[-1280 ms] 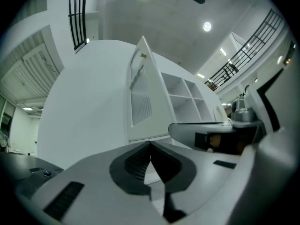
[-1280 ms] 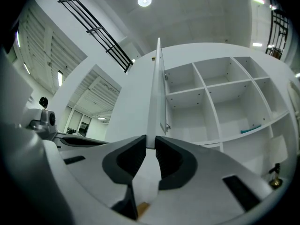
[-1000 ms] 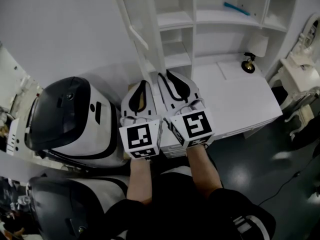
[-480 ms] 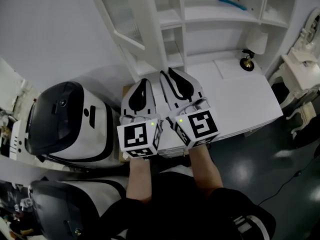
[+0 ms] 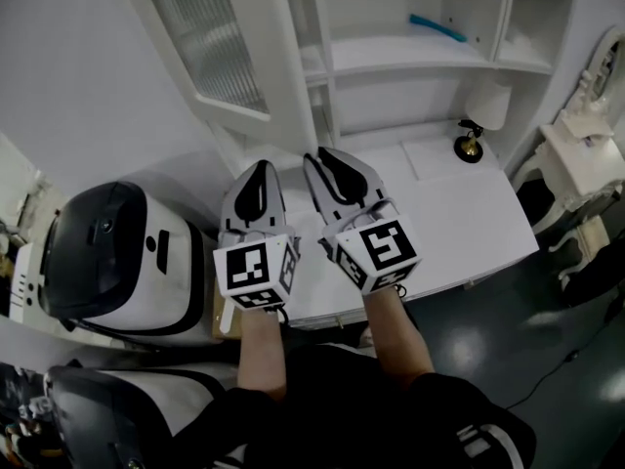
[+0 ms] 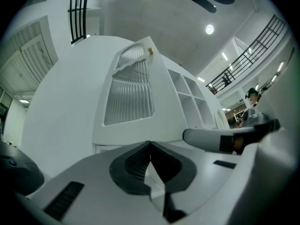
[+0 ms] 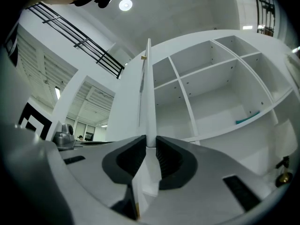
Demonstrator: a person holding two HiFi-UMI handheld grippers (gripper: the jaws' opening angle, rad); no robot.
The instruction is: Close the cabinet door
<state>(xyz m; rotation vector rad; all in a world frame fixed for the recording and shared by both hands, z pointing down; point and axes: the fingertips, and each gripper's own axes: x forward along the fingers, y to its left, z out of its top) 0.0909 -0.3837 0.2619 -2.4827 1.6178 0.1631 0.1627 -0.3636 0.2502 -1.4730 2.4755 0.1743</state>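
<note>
Cabinet door [image 5: 210, 42] pinched, R gripper [image 5: 319, 154] jaws opening; L gripper [image 5: 259, 166] jaws together; desk [image 5: 459, 213] below.

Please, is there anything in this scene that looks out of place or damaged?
The cabinet door stands wide open, swung well away from the shelves. Nothing else looks odd: no spill or damage is visible.

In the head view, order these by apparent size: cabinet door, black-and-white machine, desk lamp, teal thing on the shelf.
Tied first: black-and-white machine and cabinet door look about alike; the machine is nearer, so no ranking.
Then desk lamp.
Smallest: teal thing.
</note>
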